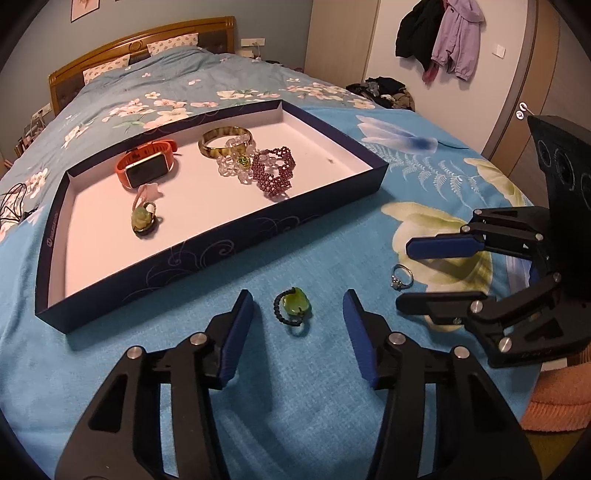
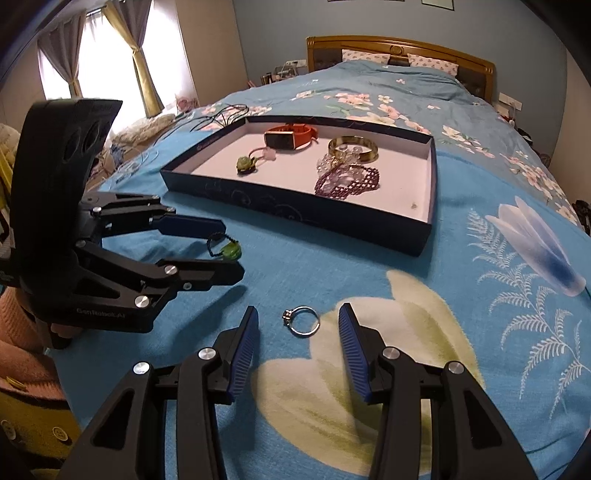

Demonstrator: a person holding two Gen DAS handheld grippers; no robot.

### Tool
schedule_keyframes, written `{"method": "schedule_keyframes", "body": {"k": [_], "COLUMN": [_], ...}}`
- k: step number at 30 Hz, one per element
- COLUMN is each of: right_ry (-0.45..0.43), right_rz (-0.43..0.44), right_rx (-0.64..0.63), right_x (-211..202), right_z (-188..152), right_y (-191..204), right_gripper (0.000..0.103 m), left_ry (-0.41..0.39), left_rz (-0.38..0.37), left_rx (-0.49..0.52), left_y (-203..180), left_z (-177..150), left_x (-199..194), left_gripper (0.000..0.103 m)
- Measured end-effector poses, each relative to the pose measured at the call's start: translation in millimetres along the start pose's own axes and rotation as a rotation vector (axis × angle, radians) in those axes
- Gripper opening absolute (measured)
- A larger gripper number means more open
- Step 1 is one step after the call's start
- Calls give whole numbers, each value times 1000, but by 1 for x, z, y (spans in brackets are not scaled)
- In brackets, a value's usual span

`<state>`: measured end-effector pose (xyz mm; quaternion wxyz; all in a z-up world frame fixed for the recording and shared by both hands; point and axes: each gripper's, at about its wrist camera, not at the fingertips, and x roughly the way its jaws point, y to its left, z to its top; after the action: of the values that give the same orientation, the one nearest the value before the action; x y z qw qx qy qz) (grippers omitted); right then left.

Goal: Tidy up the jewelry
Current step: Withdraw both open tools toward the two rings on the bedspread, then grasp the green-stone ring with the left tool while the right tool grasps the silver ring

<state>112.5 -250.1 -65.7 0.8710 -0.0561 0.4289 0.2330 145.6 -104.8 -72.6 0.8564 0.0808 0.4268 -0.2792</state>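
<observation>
Bed: blue floral bedspread (image 2: 461, 258), wooden headboard (image 2: 402, 46)
Walls: pale blue wall (image 2: 273, 33) behind the headboard
Window: bright daylight, yellow-and-grey curtains (image 2: 142, 55)
Wardrobe: pale wardrobe door (image 1: 454, 110), hung jackets (image 1: 439, 37)

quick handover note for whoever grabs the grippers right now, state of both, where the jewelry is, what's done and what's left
Left gripper: open, jaws either side of the green stone ring on the bedspread, not gripping.
Right gripper: open, jaws either side of the silver ring on the bedspread, not gripping.
Done: in the tray lie the orange watch, green pendant, bangle, clear bead bracelet and purple bead bracelet.
Left: pick up both rings and place them in the tray.
</observation>
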Motion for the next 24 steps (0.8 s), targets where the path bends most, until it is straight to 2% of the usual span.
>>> {"method": "schedule_keyframes", "body": {"k": [3,5,9,13,18,20,24], "right_ry": [5,7,6,6,0,-6,-8], "right_rz": [-17,-42,-46,-47,-48,-40,-31], "right_rx": [-16,-22,-32,-31,-24,-17,-7], "right_x": [0,0,0,1,0,0,-1], "right_z": [-1,-1,-1,-1,0,0,0], "right_y": [4,6,7,7,7,7,6], "right_gripper": [41,34,21,19,17,3,3], "left_ry": [0,-1,-3,-4,-8,-10,-18], "left_rz": [1,13,36,43,40,40,45], "left_rx": [-12,-17,-30,-55,-71,-76,-91], "left_y": [2,2,4,10,12,13,15], "left_z": [2,2,3,2,1,0,-2], "left_x": [2,3,2,1,-1,-2,-6], "left_gripper": [46,44,30,17,15,15,15]}}
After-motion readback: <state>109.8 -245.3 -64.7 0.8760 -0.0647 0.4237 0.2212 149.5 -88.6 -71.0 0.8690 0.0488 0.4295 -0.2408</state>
